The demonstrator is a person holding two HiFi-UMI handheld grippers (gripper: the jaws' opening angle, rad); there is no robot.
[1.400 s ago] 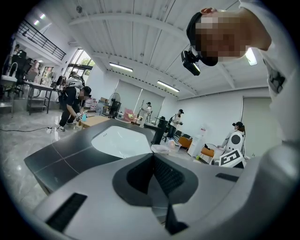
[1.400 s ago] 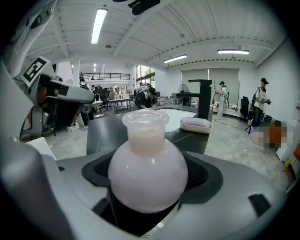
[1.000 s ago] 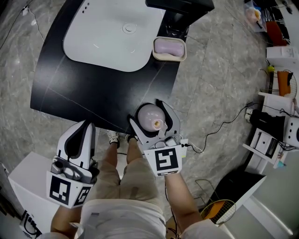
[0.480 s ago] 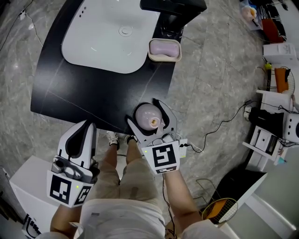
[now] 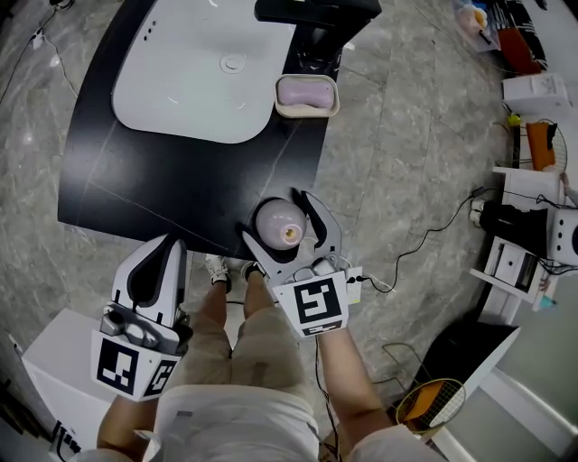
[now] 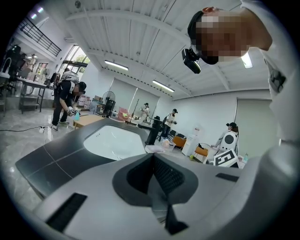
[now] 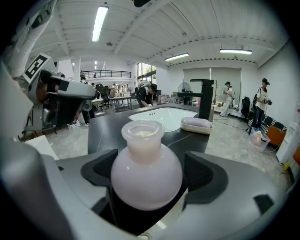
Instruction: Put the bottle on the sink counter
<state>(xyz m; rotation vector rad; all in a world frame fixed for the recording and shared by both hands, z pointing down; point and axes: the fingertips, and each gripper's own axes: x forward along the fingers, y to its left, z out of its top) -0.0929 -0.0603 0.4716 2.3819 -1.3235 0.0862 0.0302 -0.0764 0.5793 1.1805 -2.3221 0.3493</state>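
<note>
A round pale-pink bottle [image 5: 274, 219] with a short open neck stands upright between the jaws of my right gripper [image 5: 278, 218], which is shut on its belly. In the head view it hovers over the front right corner of the black sink counter [image 5: 163, 180]. The right gripper view shows the bottle [image 7: 146, 164] close up in the right gripper [image 7: 150, 174], with the counter [image 7: 108, 126] beyond. My left gripper [image 5: 170, 242] is low at the left, off the counter, shut with nothing in it. In its own view the left gripper [image 6: 152, 157] has its jaws closed together.
On the counter are a white basin [image 5: 194, 77], a soap dish [image 5: 307, 95] with pink soap and a black faucet [image 5: 316, 13]. A white cabinet [image 5: 50, 347] stands at lower left. A cable [image 5: 424, 244], boxes and a racket [image 5: 432, 406] lie on the floor at right.
The right gripper and its bottle have shifted slightly left over the counter's front corner. The counter sits higher in the head view. The left gripper has not moved.
</note>
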